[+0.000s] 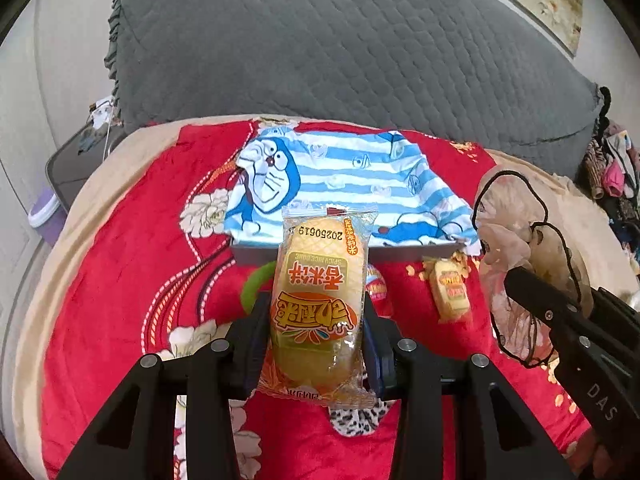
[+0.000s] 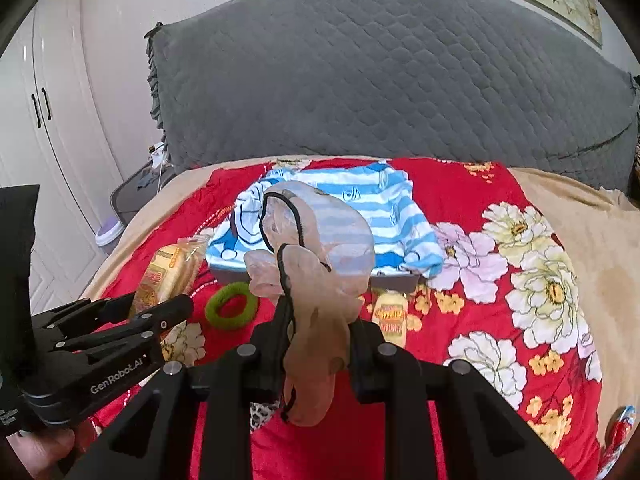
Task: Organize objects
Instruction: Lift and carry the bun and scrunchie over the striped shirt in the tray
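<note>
From the left wrist, the left tool point(image 1: 318, 332) grasps a rice cake packet point(image 1: 319, 308), long axis pointing at the grey tray point(image 1: 256, 254) ahead toward the bed's head edge. From the right wrist, the right tool point(image 2: 320, 354) is clenched on a sheer pouch point(image 2: 320, 280), the same tray point(image 2: 394, 280) straight ahead and equally near.

Black left gripper point(image 1: 318, 344), round silver screws, white "GenRobot.AI" lettering, black right gripper point(image 2: 316, 356), "DAS" marking

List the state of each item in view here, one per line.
left gripper: shut on the snack packet, lifted
right gripper: shut on the sheer pink garment, dangling
second snack packet: lying on the red blanket
green hair tie: lying loose on blanket
striped shirt: draped over the grey box
</note>
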Tool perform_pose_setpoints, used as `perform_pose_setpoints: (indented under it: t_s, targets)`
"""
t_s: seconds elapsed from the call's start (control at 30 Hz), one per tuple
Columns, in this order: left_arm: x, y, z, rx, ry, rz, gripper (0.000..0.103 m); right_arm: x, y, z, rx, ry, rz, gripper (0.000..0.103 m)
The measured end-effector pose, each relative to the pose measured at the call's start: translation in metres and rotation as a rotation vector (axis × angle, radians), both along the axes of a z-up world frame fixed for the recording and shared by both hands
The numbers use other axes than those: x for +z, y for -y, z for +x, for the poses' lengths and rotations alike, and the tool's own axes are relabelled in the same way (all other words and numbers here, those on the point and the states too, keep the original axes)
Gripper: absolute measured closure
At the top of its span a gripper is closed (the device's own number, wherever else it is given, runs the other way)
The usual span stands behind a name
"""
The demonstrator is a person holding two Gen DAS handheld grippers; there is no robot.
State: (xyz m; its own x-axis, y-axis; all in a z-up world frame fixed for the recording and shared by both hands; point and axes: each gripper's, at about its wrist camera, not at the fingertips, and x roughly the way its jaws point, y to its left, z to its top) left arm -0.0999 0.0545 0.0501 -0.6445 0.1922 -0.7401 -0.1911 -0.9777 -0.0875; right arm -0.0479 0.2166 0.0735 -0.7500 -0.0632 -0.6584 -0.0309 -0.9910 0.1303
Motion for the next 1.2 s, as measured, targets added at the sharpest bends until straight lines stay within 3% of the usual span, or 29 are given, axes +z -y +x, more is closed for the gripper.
perform_pose_setpoints:
  t_s: [0.63,1.2]
  targets:
    - [0.025,-0.011,-0.05,0.022,-0.039,0.008,0.061,0.031,-0.027,-0.04,-0.028,-0.071,-0.04,0.078]
    - [0.031,-0.009,-0.089,0.036,-0.072,-0.005,0.061,0.033,-0.025,-0.068,0.003,-0.1,0.005,0.078]
